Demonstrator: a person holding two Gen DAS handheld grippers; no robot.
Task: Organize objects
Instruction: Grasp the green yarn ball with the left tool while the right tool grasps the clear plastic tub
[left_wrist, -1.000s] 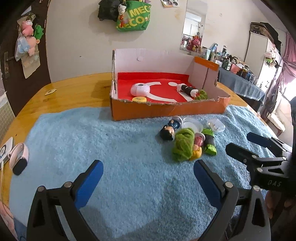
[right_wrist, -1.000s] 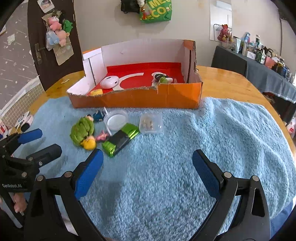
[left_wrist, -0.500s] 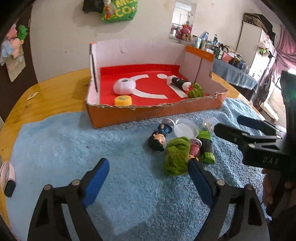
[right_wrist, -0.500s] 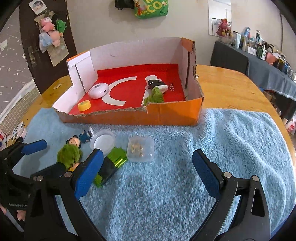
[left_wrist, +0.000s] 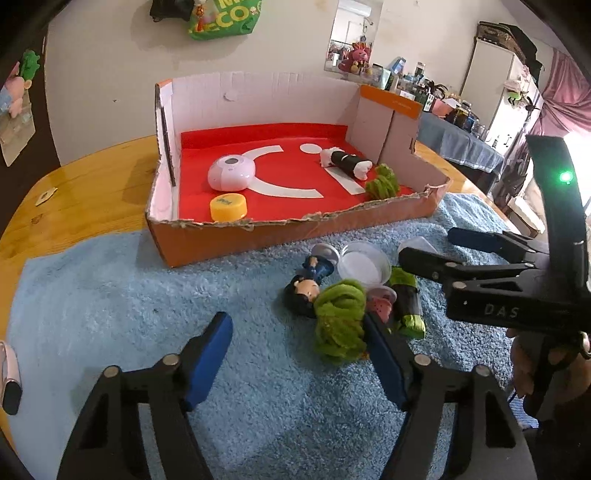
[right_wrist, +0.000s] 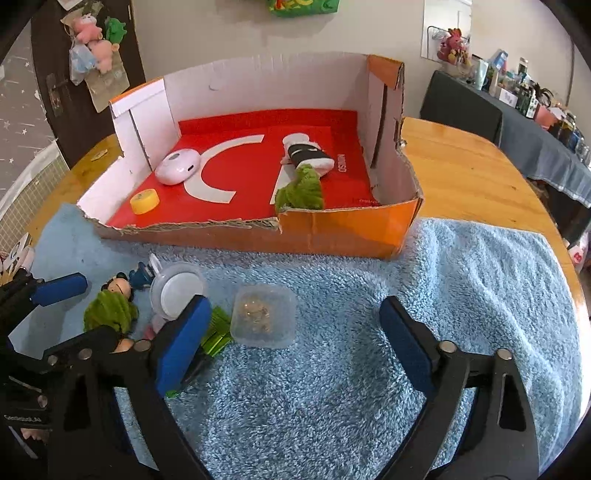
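Both grippers are hovering with jaws spread over toys lying on the blue towel (right_wrist: 461, 280) before the cardboard box (right_wrist: 332, 229). The right gripper (right_wrist: 295, 339) is likely lining up the clear container (right_wrist: 264, 319), needing lowering and pinching.

From the right tongs (right_wrist: 291, 339), the towel (right_wrist: 461, 280) lies open toward 1 o'clock; the clear container (right_wrist: 264, 319) sits at 11, the box's front wall (right_wrist: 332, 232) bars 12.
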